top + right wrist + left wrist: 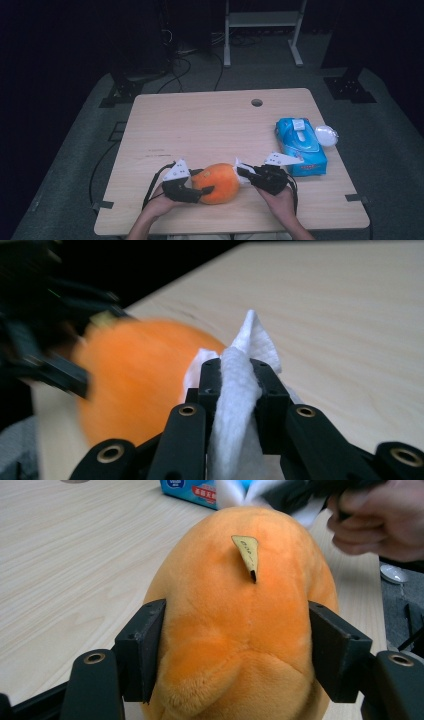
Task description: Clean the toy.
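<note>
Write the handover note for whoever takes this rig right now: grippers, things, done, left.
Left gripper: shut on the orange plush toy, jaws pressing both its sides, holding it on the table.
Right gripper: shut on a white wipe, its tip at the toy's right end.
Blue wipes pack lies at the table's right edge, a white lid beside it.
Done: wipe pulled, toy gripped.
Left: probably wiping the toy's surface; how much has been wiped cannot be told.

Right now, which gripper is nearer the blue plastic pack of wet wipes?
Right. The right gripper sits just beside the blue wipes pack; the left gripper is farther, across the orange plush toy.
</note>
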Action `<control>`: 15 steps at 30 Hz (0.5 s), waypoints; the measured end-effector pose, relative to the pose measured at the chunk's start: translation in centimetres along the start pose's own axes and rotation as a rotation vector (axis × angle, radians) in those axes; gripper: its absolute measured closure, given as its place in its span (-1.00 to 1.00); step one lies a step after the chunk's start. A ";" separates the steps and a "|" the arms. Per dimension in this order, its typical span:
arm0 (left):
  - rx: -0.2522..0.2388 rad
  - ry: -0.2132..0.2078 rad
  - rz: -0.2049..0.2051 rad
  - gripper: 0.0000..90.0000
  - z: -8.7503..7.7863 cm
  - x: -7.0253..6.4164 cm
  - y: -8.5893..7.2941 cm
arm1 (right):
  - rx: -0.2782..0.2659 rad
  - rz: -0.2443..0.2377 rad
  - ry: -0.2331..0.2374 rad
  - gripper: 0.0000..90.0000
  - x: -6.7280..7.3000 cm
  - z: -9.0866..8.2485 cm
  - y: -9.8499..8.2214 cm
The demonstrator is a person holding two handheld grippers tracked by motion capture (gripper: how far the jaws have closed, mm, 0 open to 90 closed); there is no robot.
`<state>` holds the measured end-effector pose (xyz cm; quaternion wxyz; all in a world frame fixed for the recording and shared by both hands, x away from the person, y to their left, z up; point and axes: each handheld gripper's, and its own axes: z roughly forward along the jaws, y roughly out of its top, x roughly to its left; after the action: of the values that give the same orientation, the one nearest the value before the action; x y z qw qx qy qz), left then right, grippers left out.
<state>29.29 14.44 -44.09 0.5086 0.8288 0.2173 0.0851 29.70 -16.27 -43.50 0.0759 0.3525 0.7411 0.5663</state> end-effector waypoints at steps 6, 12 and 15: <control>0.009 -0.006 0.036 -0.34 0.4 -0.7 0.3 | 0.008 -0.015 0.005 0.70 0.1 0.3 -0.2; 0.006 -0.002 0.047 -0.37 0.6 -0.9 0.3 | 0.005 -0.032 -0.022 0.70 0.4 0.0 0.0; 0.005 0.000 0.048 -0.37 0.7 -1.0 0.4 | -0.018 -0.097 0.021 0.70 2.0 -0.2 0.9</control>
<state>28.77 13.31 -43.98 0.5044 0.8350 0.1976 0.0966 28.50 -15.06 -42.09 0.0989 0.3094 0.7529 0.5723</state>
